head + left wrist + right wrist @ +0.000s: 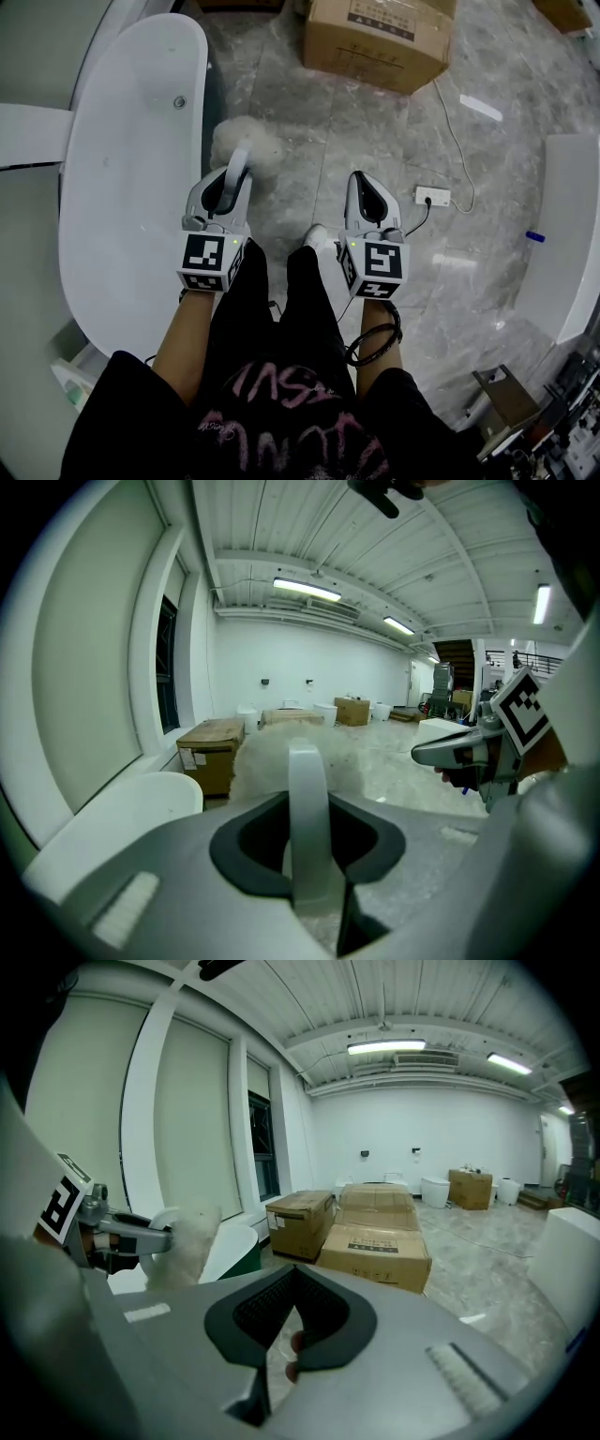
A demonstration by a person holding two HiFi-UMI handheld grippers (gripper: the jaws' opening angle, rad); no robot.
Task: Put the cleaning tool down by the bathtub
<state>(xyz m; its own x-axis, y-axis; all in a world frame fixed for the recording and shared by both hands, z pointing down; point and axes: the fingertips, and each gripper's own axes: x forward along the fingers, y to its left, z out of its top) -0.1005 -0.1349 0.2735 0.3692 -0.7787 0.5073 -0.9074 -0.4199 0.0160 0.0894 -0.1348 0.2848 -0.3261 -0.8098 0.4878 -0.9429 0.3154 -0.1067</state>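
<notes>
The cleaning tool is a fluffy white duster head (pixel 246 141) on a pale curved handle (pixel 240 167). My left gripper (pixel 232 178) is shut on that handle, holding the head above the grey floor just right of the white bathtub (pixel 131 169). In the left gripper view the handle (pixel 307 808) stands between the jaws, with the fluffy head (pixel 267 757) beyond and the bathtub rim (pixel 122 808) at the left. My right gripper (pixel 364 183) hangs shut and empty to the right. The right gripper view shows the duster head (pixel 192 1232) beside the bathtub (pixel 232 1241).
A cardboard box (pixel 380 37) lies on the marble floor ahead, and two boxes (pixel 375 1241) show in the right gripper view. A white power strip (pixel 431 197) with its cable lies at the right. A white fixture (pixel 567 234) stands far right. The person's shoe (pixel 315 234) is between the grippers.
</notes>
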